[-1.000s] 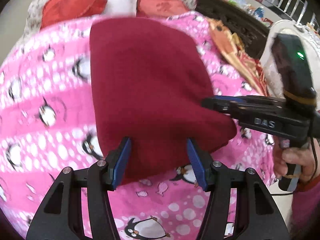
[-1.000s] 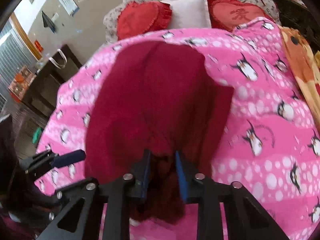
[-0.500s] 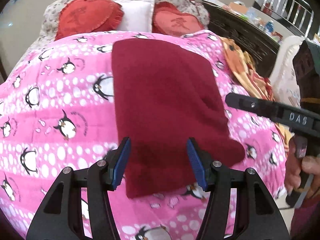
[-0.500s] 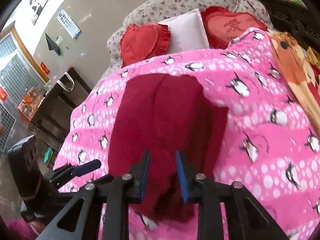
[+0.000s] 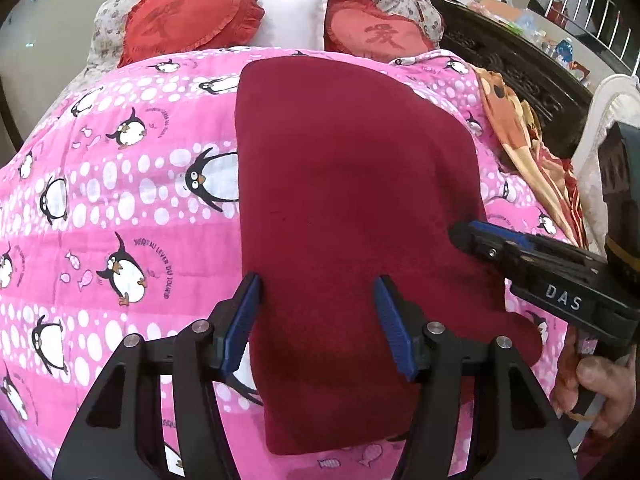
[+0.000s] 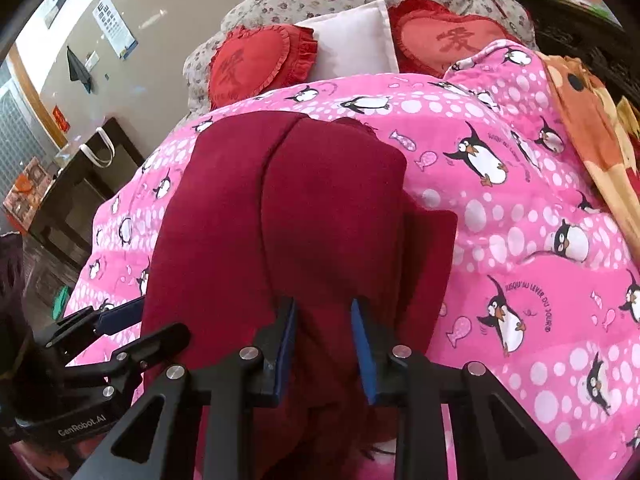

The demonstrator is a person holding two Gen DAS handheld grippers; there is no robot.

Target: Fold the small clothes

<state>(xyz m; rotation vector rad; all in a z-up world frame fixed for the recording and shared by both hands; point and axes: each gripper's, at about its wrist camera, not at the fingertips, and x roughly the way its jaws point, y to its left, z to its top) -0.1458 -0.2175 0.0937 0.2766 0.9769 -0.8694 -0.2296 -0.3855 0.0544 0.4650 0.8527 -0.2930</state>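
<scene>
A dark red garment (image 5: pixel 352 208) lies folded lengthwise on the pink penguin blanket (image 5: pixel 120 208); in the right wrist view the garment (image 6: pixel 280 216) shows a fold seam down its middle. My left gripper (image 5: pixel 318 322) is open, its blue pads straddling the garment's near end just above it. My right gripper (image 6: pixel 323 344) has its jaws narrowly apart with a bunch of the red cloth between them. The right gripper also shows in the left wrist view (image 5: pixel 472 238) at the garment's right edge. The left gripper shows in the right wrist view (image 6: pixel 120 314) at the garment's left edge.
Two red heart cushions (image 5: pixel 188 20) and a white pillow (image 5: pixel 292 16) lie at the bed's head. An orange patterned blanket (image 5: pixel 524 152) runs along the right side. Dark carved furniture (image 5: pixel 520 64) stands beyond it; a dark side table (image 6: pixel 76 196) stands left of the bed.
Both grippers have pulled back and risen, so more of the bed shows. The garment now lies flatter on the blanket. The right gripper's jaws have widened a little around the cloth.
</scene>
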